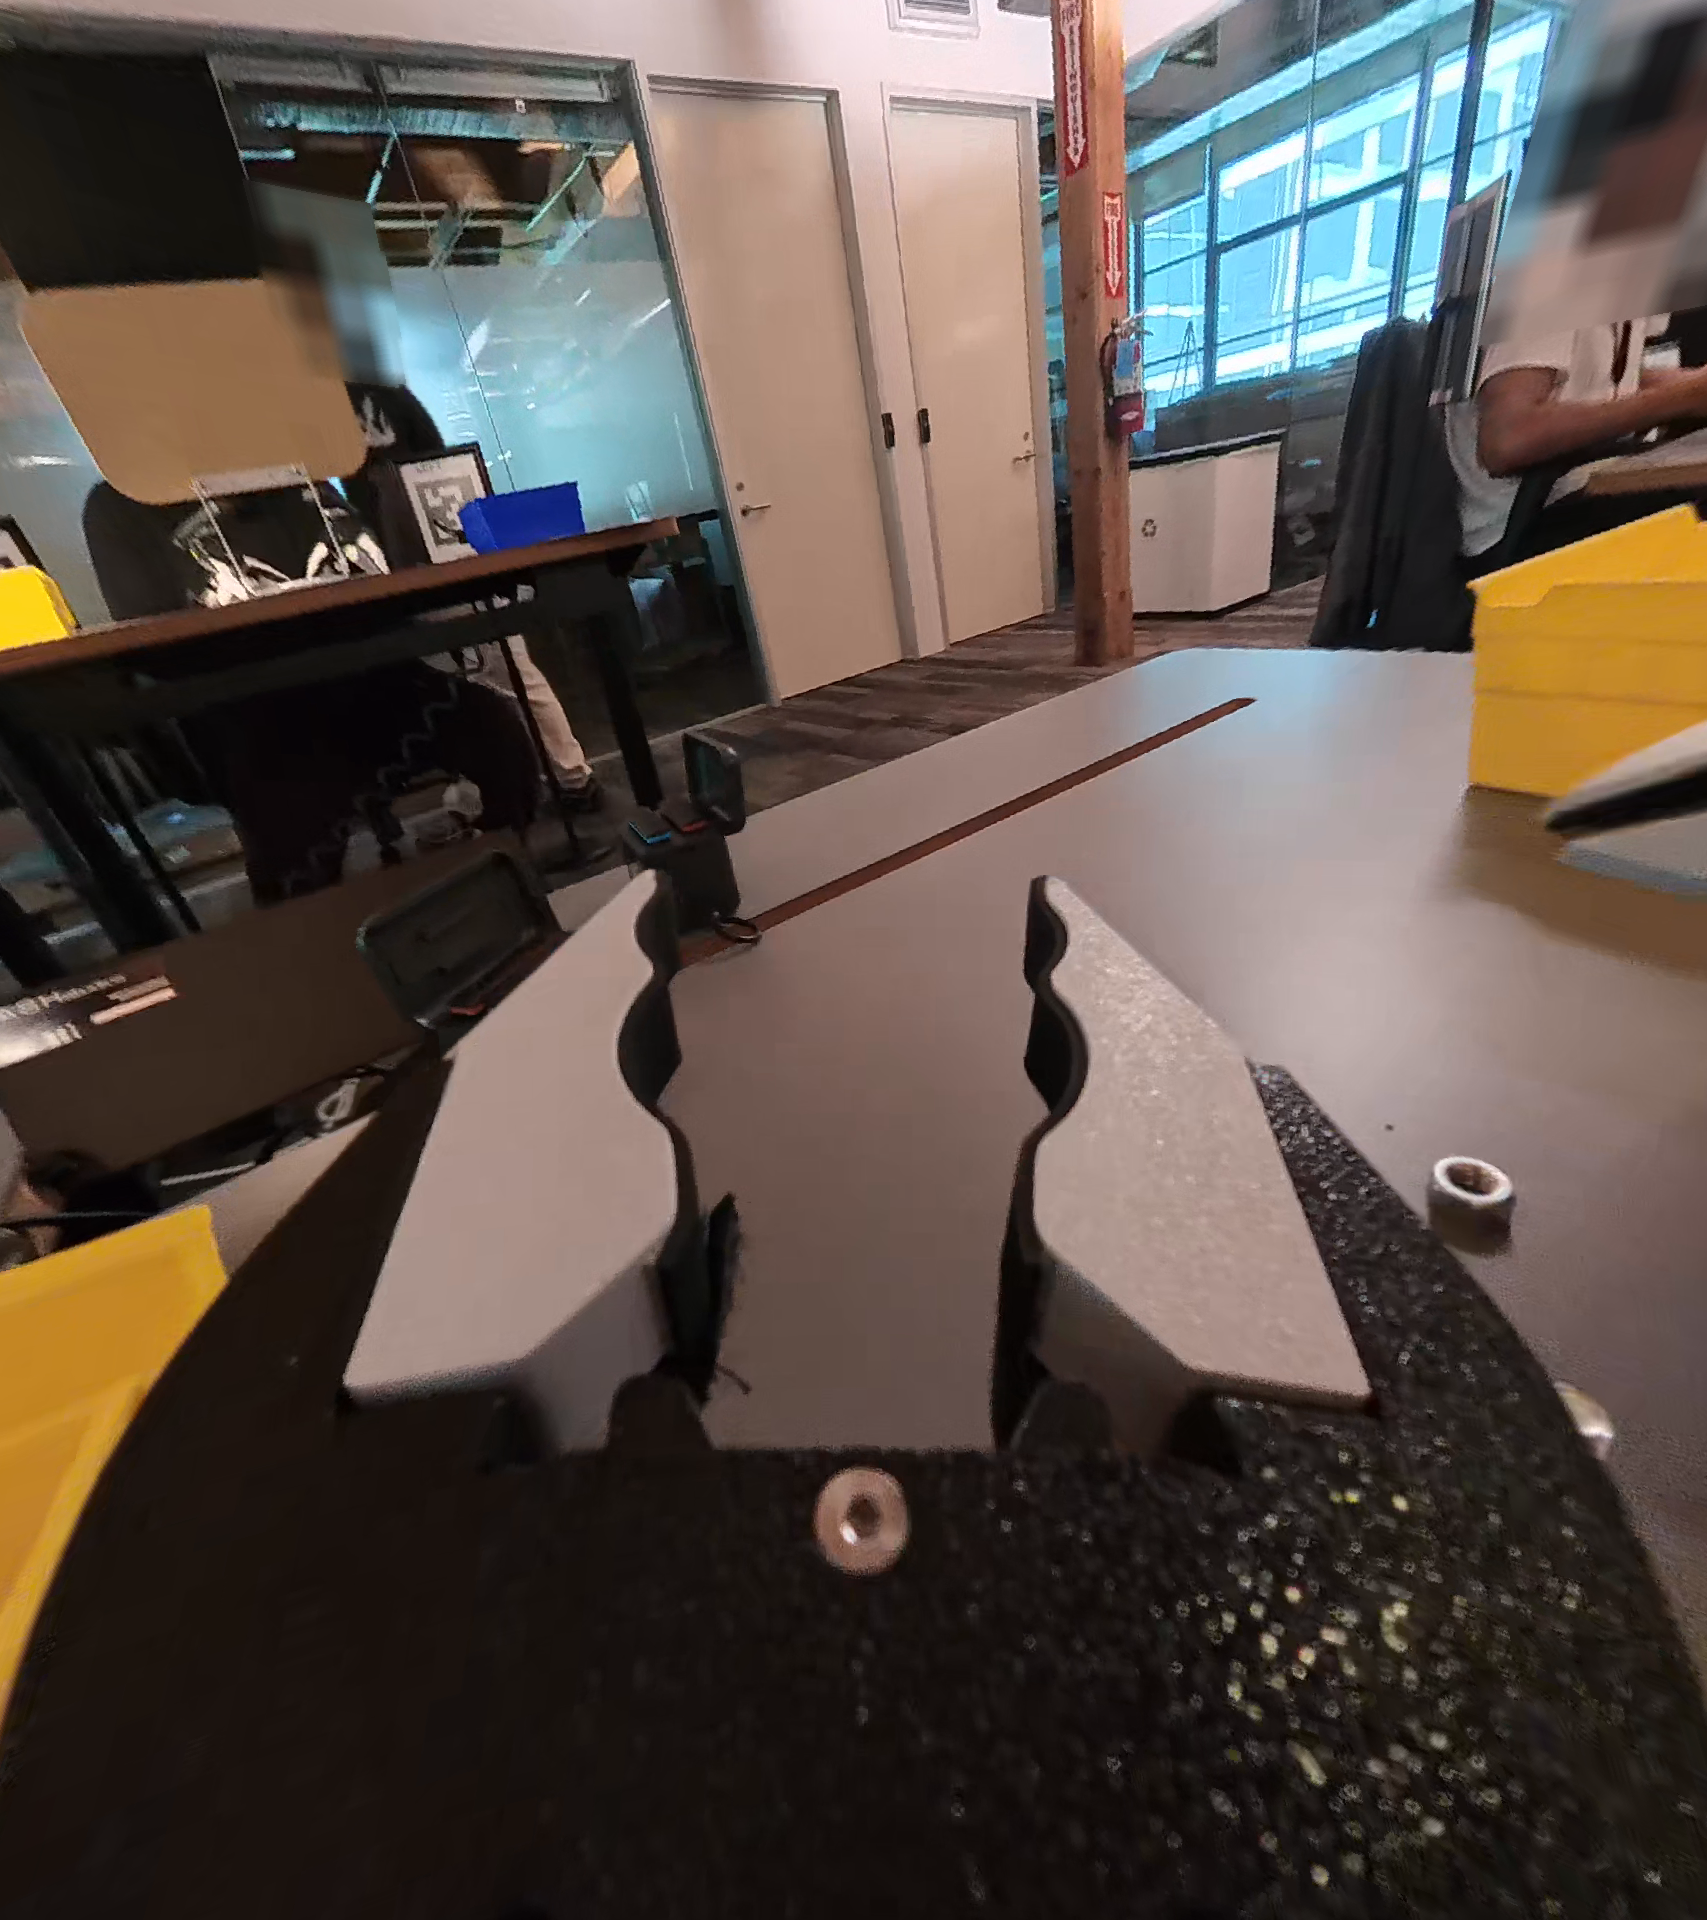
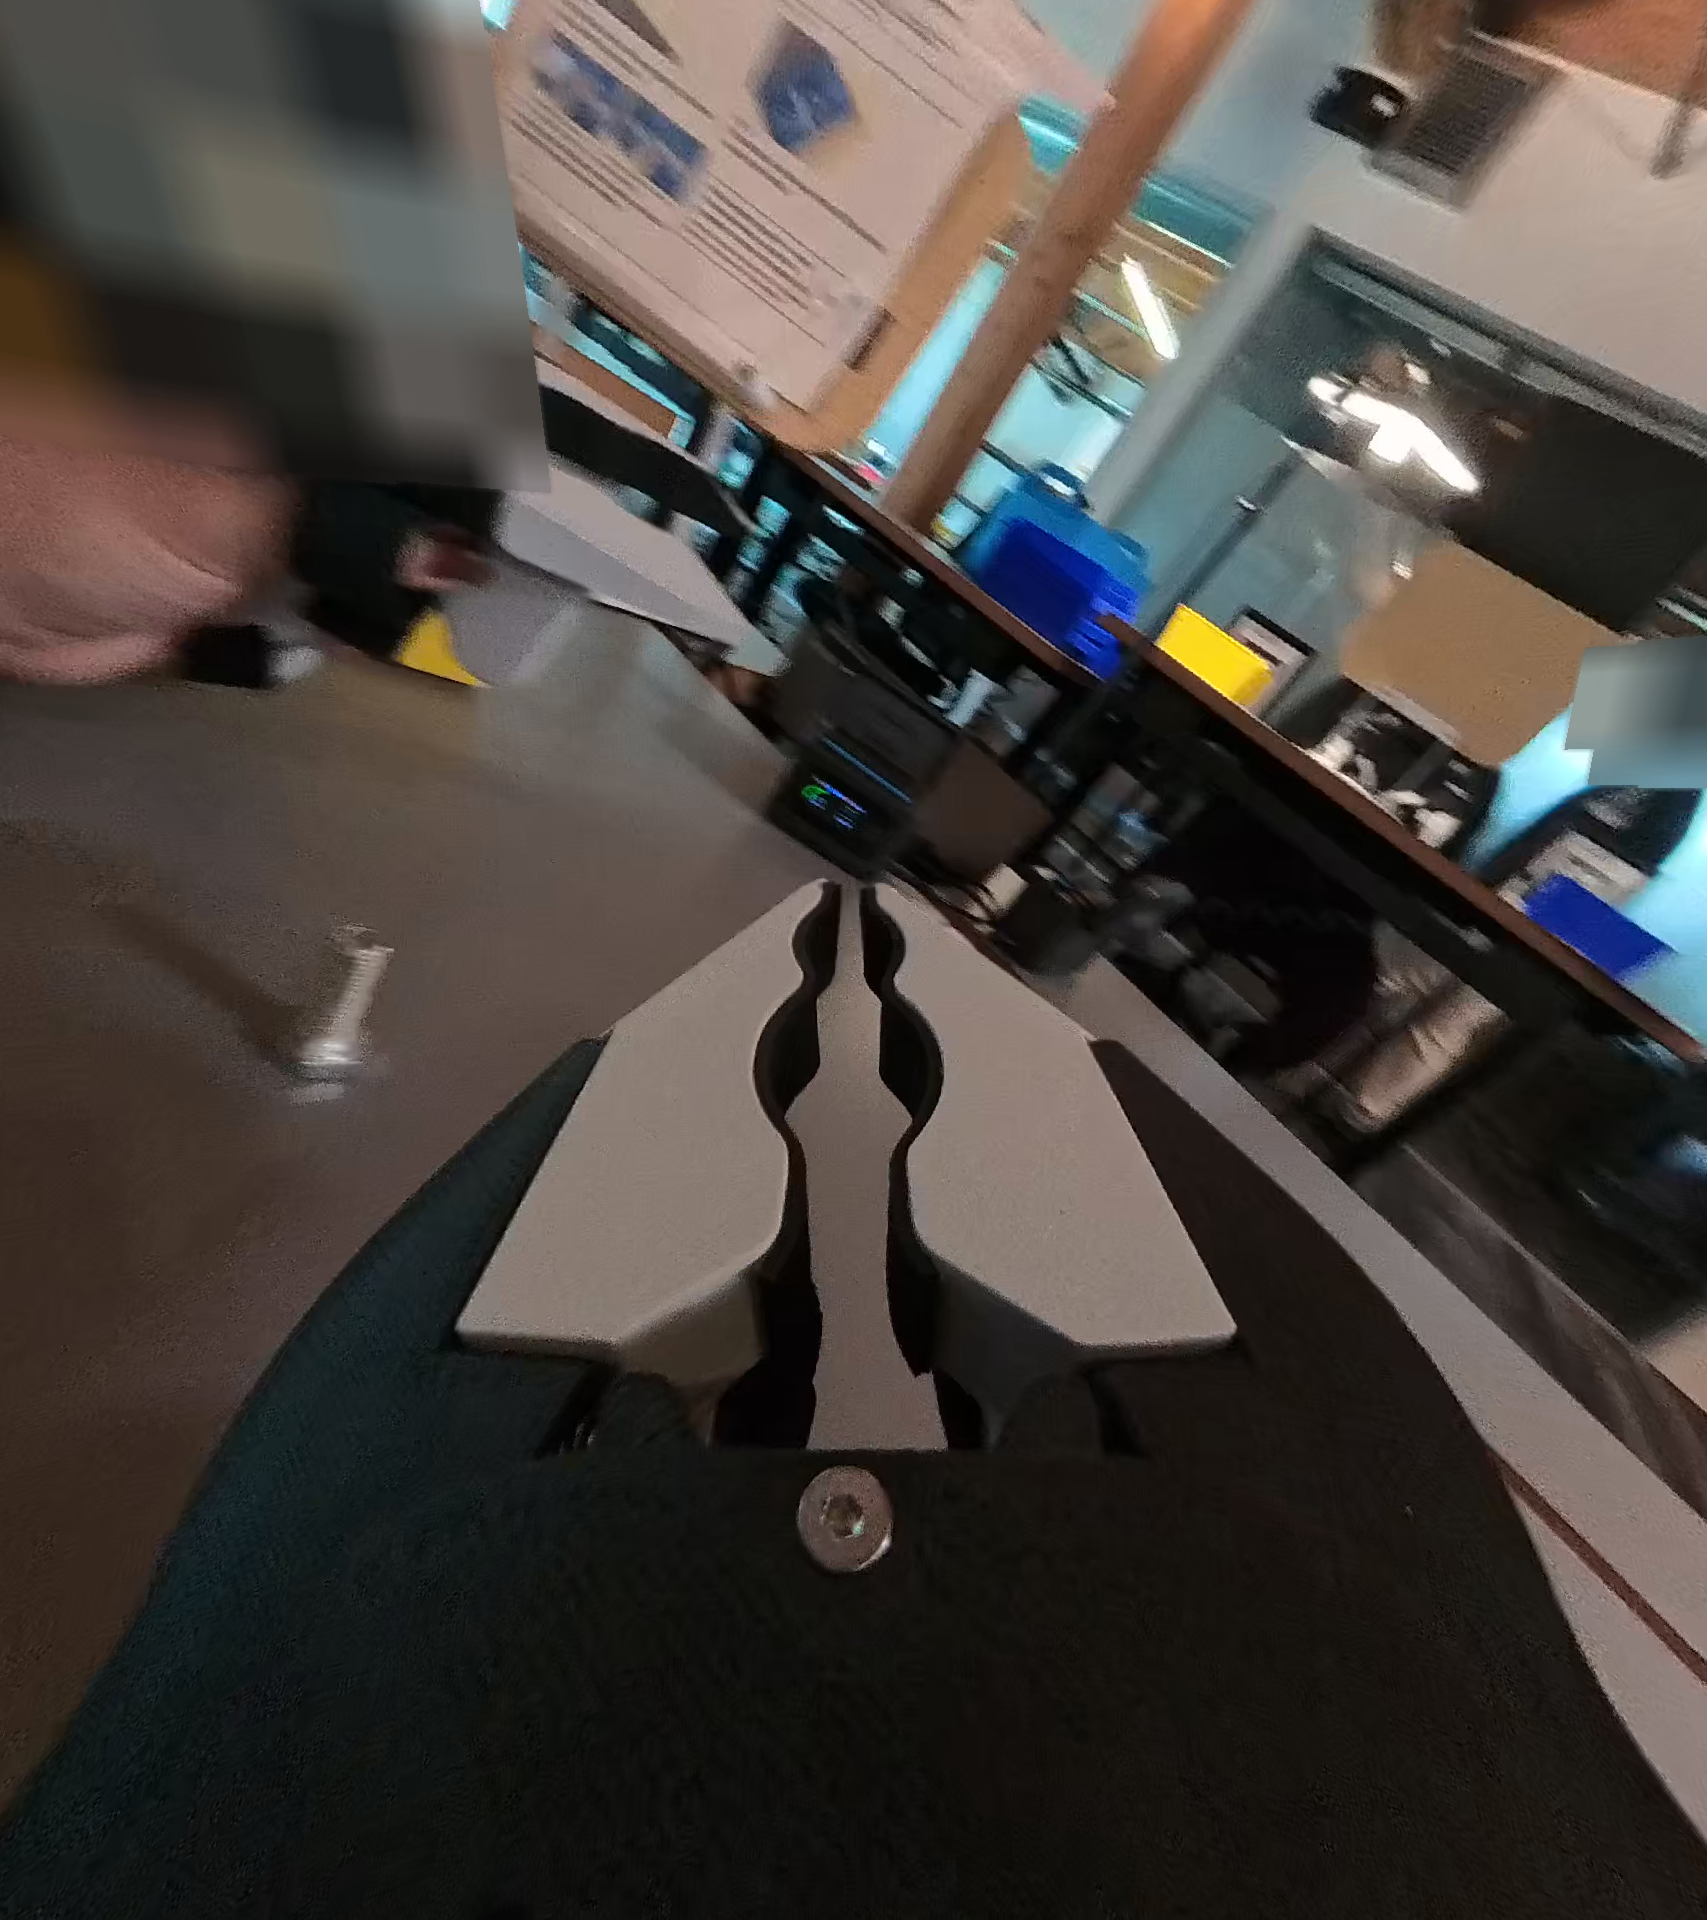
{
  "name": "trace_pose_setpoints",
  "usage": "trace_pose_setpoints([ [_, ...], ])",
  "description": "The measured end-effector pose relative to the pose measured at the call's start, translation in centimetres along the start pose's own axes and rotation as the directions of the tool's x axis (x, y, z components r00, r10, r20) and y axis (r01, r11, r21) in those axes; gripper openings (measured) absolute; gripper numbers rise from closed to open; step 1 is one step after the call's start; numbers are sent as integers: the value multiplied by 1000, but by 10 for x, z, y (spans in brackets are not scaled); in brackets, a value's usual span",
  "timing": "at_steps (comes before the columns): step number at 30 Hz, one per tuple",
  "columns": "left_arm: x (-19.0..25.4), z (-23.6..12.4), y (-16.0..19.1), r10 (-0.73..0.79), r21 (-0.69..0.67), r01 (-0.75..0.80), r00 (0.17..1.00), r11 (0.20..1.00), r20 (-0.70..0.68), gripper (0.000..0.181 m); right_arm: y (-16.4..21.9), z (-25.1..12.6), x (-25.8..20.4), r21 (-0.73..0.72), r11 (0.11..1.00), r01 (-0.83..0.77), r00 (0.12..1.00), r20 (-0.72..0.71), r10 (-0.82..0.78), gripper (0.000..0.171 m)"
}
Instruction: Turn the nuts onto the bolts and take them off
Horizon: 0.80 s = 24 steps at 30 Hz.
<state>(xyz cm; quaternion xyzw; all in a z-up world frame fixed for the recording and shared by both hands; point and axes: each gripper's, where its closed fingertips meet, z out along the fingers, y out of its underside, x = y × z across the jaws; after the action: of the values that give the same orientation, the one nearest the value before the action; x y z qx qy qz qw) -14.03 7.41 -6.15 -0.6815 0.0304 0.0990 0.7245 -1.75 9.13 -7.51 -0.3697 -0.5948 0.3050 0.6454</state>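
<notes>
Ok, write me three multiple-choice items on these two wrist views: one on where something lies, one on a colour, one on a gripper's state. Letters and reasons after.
1. Where does the loose nut lie?
A. On the table to the right of the left gripper
B. Inside the yellow bin
C. Between the left gripper's fingers

2. What colour is the bin at the far right of the table in the left wrist view?
A. Red
B. Yellow
C. Green

3. How does the right gripper stand?
A. Wide open
B. Clamped on the bolt
C. Nearly shut with nothing held

Answers: 1 A, the nut rests on the bare tabletop beside the right finger. 2 B, its walls are plainly yellow. 3 C, the tips almost meet, only table shows between them, and the bolt lies apart to the left.
</notes>
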Motion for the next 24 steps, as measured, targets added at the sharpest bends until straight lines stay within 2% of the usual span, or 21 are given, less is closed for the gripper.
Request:
trace_pose_setpoints([
  [3,5,0,-2,23,11,-23,1000,1000,-16,63,-9,-1,-44,-22,993,-112,954,279,114,6],
  [6,6,0,-5,26,22,-26,999,999,-23,62,5,-1,-79,-198,964,-177,857,451,250,14],
  [10,7,1,-4,24,21,-24,999,1000,-31,62,24,5,-103,-349,921,-174,805,488,337,23],
  [14,9,2,-2,12,10,-12,999,1000,-46,61,15,10,-106,-348,898,-271,767,486,420,23],
  [20,15,3,0,10,-3,-11,997,1000,-81,61,22,16,-110,-396,878,-270,770,458,443,10],
  [24,21,3,1,13,-3,-14,994,1000,-112,60,27,19,-98,-394,874,-283,806,397,440,8],
])
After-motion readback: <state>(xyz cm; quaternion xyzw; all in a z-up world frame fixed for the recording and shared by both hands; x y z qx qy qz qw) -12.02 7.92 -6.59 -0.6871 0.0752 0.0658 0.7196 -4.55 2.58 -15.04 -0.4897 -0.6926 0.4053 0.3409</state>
